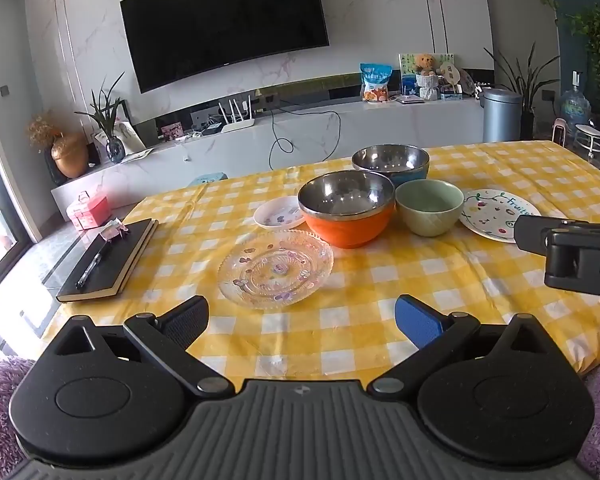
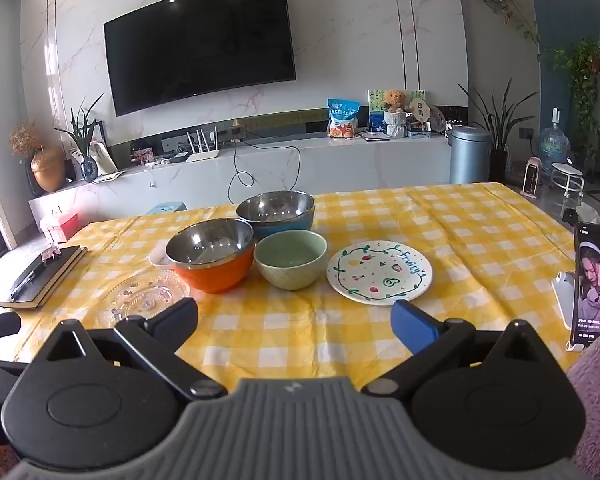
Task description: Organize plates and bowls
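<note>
On the yellow checked tablecloth (image 1: 380, 312) stand an orange steel-lined bowl (image 1: 346, 208), a blue steel-lined bowl (image 1: 391, 164), a green ceramic bowl (image 1: 429, 207), a clear glass plate (image 1: 275, 268), a small white plate (image 1: 278, 212) and a white "Fruity" plate (image 1: 494, 214). My left gripper (image 1: 302, 320) is open and empty, just short of the glass plate. My right gripper (image 2: 294, 322) is open and empty, short of the green bowl (image 2: 290, 258) and the Fruity plate (image 2: 379, 273). The orange bowl (image 2: 210, 256), blue bowl (image 2: 276, 212) and glass plate (image 2: 140, 298) lie to its left.
A black notebook with a pen (image 1: 108, 260) lies at the table's left edge. A phone on a stand (image 2: 592, 284) stands at the right edge. The right gripper's body (image 1: 580, 256) shows at the right of the left wrist view. A TV wall and low cabinet lie beyond the table.
</note>
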Tool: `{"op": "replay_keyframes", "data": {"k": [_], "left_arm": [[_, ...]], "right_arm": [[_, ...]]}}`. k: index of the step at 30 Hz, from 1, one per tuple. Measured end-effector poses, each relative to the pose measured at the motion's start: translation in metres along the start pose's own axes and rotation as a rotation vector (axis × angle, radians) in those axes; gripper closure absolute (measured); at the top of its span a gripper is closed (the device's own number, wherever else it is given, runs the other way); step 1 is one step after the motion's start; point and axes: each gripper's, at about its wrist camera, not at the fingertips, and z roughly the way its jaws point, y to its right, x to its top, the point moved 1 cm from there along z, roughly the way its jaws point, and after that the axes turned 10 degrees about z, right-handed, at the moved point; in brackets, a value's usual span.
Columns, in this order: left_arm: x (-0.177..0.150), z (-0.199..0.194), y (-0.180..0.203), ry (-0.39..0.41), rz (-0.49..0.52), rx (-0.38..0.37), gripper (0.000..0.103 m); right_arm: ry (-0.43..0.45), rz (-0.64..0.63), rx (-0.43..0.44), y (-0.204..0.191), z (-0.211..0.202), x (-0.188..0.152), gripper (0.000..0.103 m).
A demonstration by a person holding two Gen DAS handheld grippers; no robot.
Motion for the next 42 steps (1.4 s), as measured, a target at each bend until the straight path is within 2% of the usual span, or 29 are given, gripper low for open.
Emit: {"op": "replay_keyframes", "data": {"k": [42], "left_arm": [[-0.0022,0.0033,0.0048,-0.003,0.012,-0.005,0.000]], "right_arm": [[-0.009,0.014,0.002,0.0051,0.0020,0.0006,0.002]]}}
